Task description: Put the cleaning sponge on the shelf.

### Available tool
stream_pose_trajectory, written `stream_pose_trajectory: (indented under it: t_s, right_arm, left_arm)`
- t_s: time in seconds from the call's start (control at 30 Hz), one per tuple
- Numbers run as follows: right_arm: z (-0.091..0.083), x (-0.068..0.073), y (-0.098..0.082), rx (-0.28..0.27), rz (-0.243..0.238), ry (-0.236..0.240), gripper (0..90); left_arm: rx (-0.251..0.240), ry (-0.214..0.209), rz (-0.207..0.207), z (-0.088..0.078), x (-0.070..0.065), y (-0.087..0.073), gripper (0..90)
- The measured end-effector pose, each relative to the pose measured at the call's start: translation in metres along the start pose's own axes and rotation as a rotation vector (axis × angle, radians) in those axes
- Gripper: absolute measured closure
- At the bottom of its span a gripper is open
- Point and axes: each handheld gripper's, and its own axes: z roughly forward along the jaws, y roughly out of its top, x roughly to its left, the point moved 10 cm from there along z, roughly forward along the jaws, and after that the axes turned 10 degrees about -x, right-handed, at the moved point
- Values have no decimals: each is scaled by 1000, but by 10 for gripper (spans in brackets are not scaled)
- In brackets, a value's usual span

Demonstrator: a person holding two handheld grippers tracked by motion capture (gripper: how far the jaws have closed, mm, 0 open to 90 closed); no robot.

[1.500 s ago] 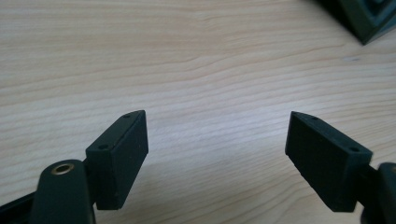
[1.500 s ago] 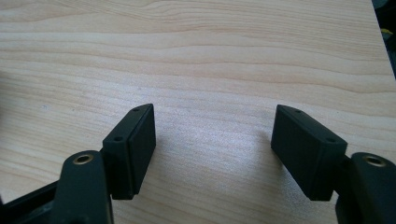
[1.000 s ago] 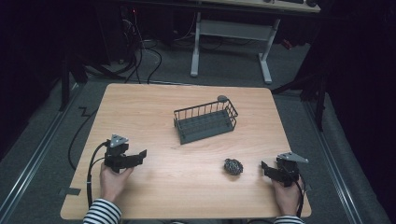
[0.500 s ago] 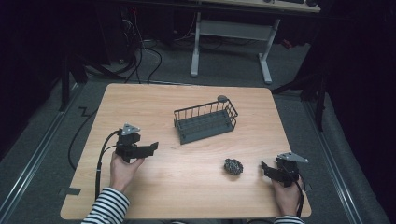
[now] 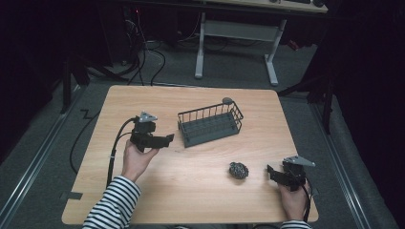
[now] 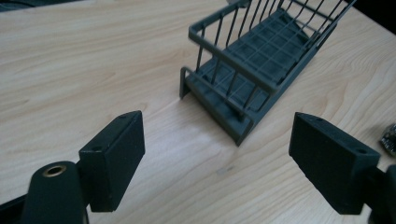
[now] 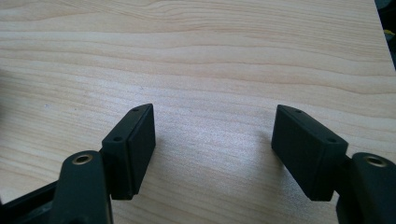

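Pale woodgrain table (image 5: pixel 191 191), grey wire basket (image 5: pixel 210 125)

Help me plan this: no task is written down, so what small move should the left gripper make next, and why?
Probably ease the left gripper forward to the near end of the basket. Its jaws stand open and empty, aimed at that end across a gap of bare table. The right gripper rests open beside the scrubber, so the left looks like the one to act.

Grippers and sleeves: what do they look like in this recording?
Both are black handheld tools. The left gripper and right gripper each carry a grey three-cornered plate on top and trail a black cable. Their tongs end in blocky black pads with small screw holes. The sleeve is black-and-white striped.
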Motion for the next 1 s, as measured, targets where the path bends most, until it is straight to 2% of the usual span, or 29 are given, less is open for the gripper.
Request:
stream_pose_trajectory:
  t_s: [0.27,0.37,0.43,0.5,0.63,0.83,1.0]
  right_arm:
    - [0,0,0,0,0,0,304]
    - [0,0,0,0,0,0,304]
    - [0,0,0,0,0,0,304]
    - [0,0,0,0,0,0,304]
    - [0,0,0,1,6,0,306]
    - [0,0,0,0,6,-1,306]
    - [0,0,0,2,6,-1,307]
  left_arm:
    - [15,0,26,19,-7,20,185]
    - [17,-3,26,26,-9,25,187]
    - [26,3,41,31,-10,27,188]
    - [37,13,48,38,-8,28,199]
    - [53,30,31,49,-1,30,211]
    - [58,39,45,63,-5,33,231]
    - [85,38,21,76,-6,25,245]
